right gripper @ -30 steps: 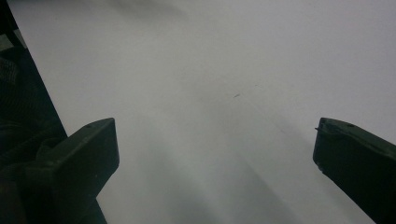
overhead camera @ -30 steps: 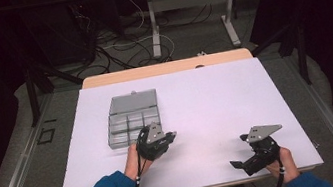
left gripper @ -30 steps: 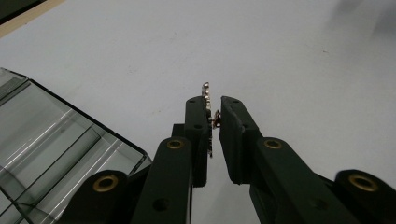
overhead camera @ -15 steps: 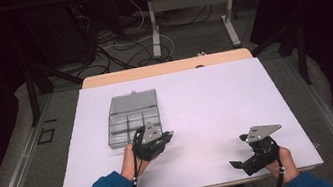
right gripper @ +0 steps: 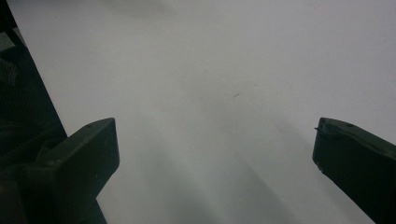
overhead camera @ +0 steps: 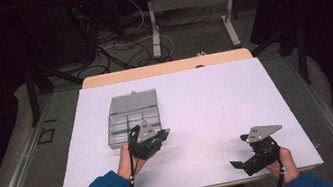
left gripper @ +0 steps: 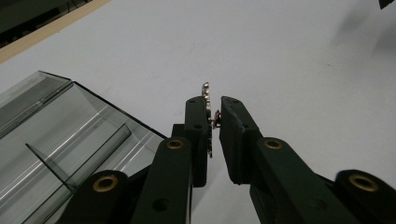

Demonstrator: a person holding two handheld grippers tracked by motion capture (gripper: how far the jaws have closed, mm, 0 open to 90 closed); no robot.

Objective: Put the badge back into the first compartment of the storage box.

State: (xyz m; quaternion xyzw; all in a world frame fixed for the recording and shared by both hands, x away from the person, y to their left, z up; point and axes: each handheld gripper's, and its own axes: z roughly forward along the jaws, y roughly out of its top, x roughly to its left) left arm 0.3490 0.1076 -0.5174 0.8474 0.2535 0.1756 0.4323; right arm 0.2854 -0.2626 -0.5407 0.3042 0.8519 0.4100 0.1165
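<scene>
Pinched between the black jaws of the left gripper (left gripper: 214, 119), a small thin metal part (left gripper: 206, 93), silvery with a brassy stud showing in the gap, is standing on edge, its top poking just above the pad tips. What kind of part it is cannot be told. The jaws are pressing almost together on it.

Just beside those jaws, the clear grey plastic compartment box (left gripper: 60, 140) is lying open on the white table top (left gripper: 303, 60), its thin dividers visible through the wall. In the high view the left gripper (overhead camera: 149, 139) is hovering at the near right corner of that box (overhead camera: 132, 116), and the hand has drawn slightly nearer to the person than it was a second ago, while the grip on the part has not loosened. That suggests the part is being lifted clear of the box, or being lined up over a compartment; which one cannot be told.

Well to the right of the box, the right gripper (overhead camera: 251, 158) is resting near the table's near edge, unmoved since a second ago, its jaws (right gripper: 210, 154) spread wide over bare table with nothing between them.

No brand, label or writing is readable on the box, the part or the grippers.
</scene>
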